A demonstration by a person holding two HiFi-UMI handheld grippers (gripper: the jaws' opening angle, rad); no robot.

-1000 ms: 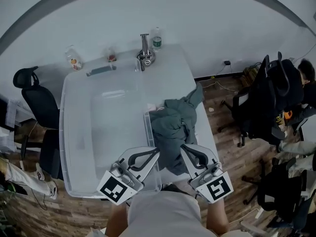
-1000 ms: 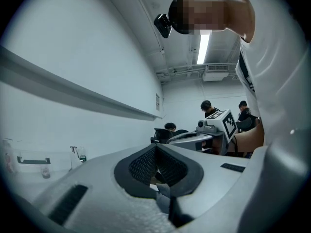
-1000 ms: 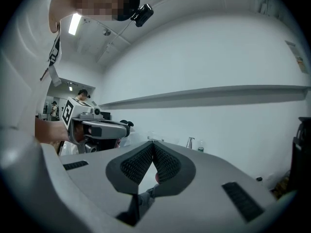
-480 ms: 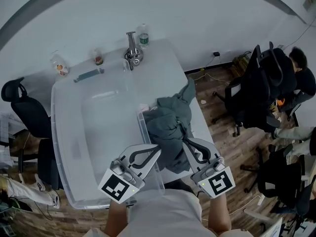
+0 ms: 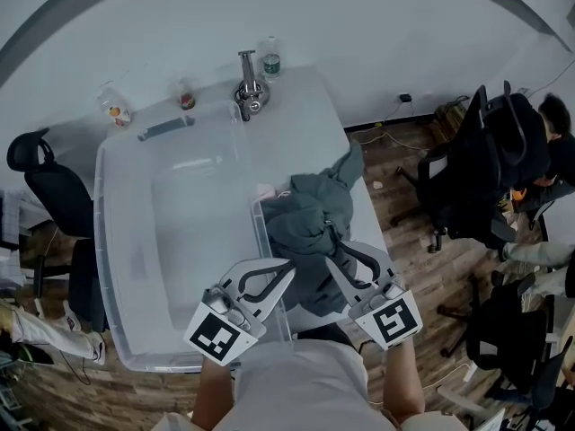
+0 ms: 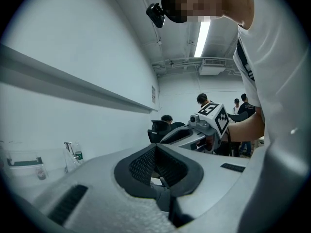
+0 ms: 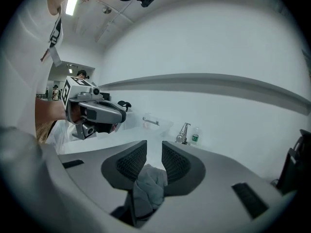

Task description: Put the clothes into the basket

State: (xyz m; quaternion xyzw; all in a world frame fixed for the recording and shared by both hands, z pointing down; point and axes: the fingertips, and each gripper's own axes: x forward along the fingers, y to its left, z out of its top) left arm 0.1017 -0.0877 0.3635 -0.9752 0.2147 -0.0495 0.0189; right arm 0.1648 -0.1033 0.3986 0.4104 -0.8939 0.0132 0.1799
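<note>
White shirt [image 5: 301, 386]; grey tools [image 5: 287, 273] [image 5: 332, 259], marker cubes

- The white table [image 5: 310, 106] stands in front of me.
- 1 clear basket [image 5: 115, 241] covers its left part.
- 1 grey-green heap of clothes [image 5: 310, 227] lies against the basket's right wall.
- 1 metal tap [image 5: 248, 86] and 1 bottle [image 5: 270, 59] stand at the far edge.

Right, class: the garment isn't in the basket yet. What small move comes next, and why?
Probably close the right gripper on the garment. Its jaws have just been opening, with a fold of cloth loose between them, and the garment lies outside the basket, by its right wall. It needs a firm grip before lifting over.
</note>
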